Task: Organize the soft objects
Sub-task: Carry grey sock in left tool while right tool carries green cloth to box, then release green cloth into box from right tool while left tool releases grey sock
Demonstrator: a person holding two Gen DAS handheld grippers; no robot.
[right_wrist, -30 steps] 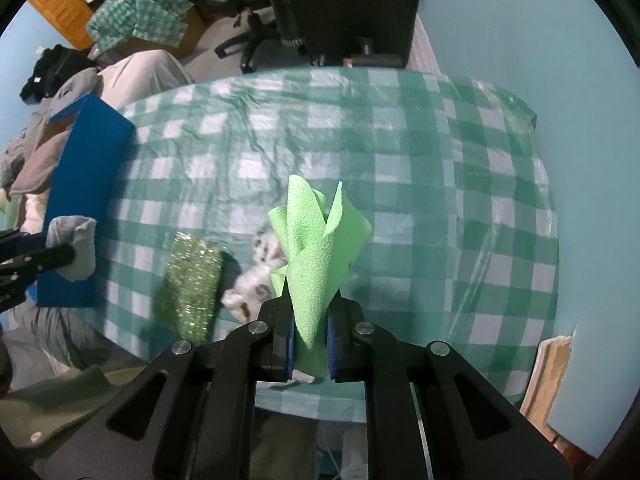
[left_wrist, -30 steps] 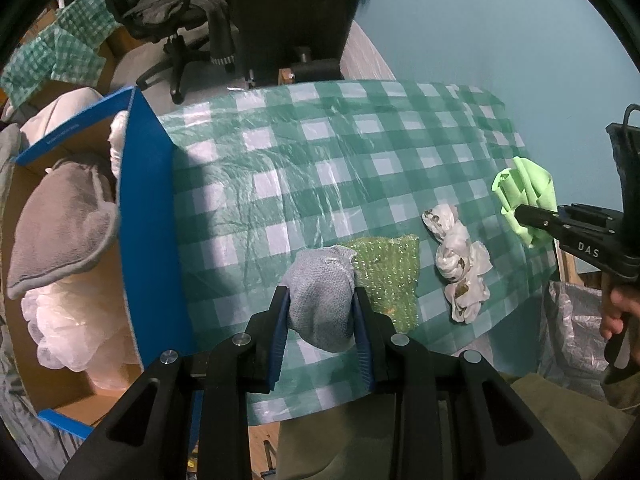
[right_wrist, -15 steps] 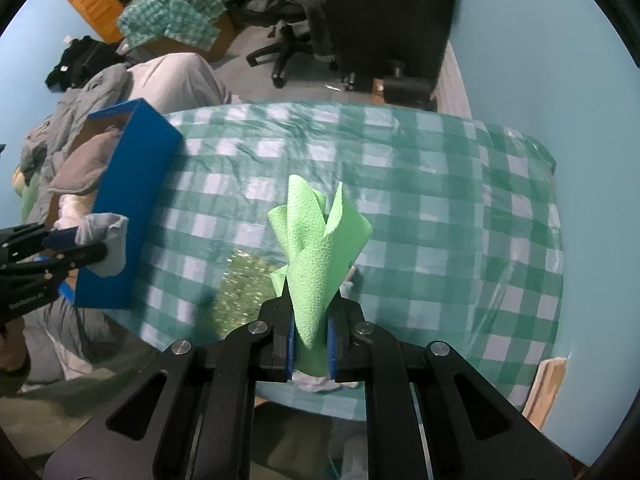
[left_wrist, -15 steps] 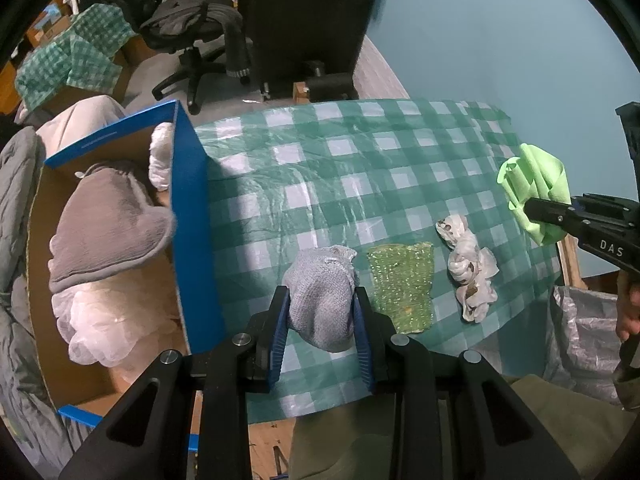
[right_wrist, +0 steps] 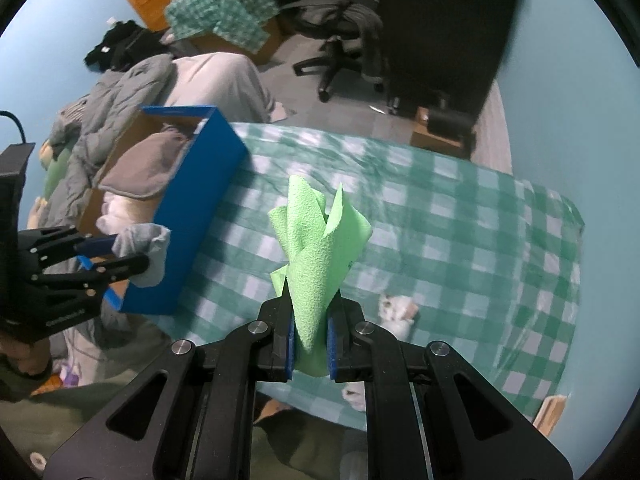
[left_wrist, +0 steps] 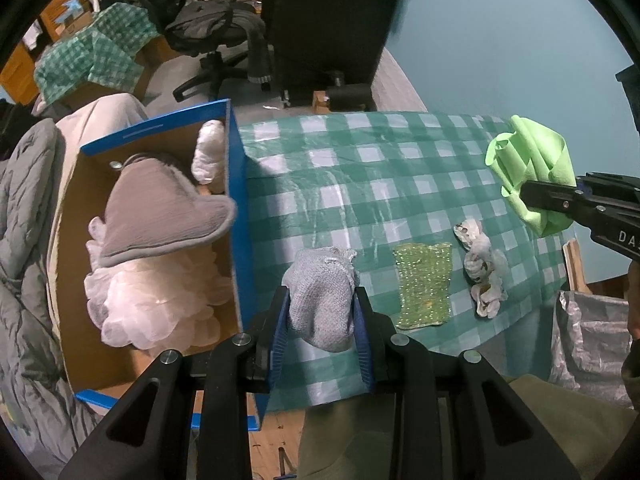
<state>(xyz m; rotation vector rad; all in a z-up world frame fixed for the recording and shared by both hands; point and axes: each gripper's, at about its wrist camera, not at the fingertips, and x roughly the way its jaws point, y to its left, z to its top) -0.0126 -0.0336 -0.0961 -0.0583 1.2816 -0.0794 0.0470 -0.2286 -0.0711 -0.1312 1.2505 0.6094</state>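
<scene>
My left gripper (left_wrist: 320,316) is shut on a grey knit sock (left_wrist: 320,304) and holds it above the table's near edge, just right of the blue cardboard box (left_wrist: 240,248). My right gripper (right_wrist: 311,344) is shut on a bright green cloth (right_wrist: 316,248), held high over the checked table; the cloth also shows in the left wrist view (left_wrist: 532,168). The box holds a grey slipper (left_wrist: 160,212) and white fluffy items (left_wrist: 156,300). A green sequin pouch (left_wrist: 424,284) and a white scrunchie (left_wrist: 482,272) lie on the tablecloth.
The green checked tablecloth (left_wrist: 340,184) covers the table. A grey quilt (left_wrist: 24,240) lies left of the box. An office chair (left_wrist: 216,40) and a dark cabinet (left_wrist: 332,20) stand behind. A silver bag (left_wrist: 592,344) hangs at the right.
Both grippers have risen and moved left with their loads. The left gripper has come closer to the box, and more of the box's inside shows.
</scene>
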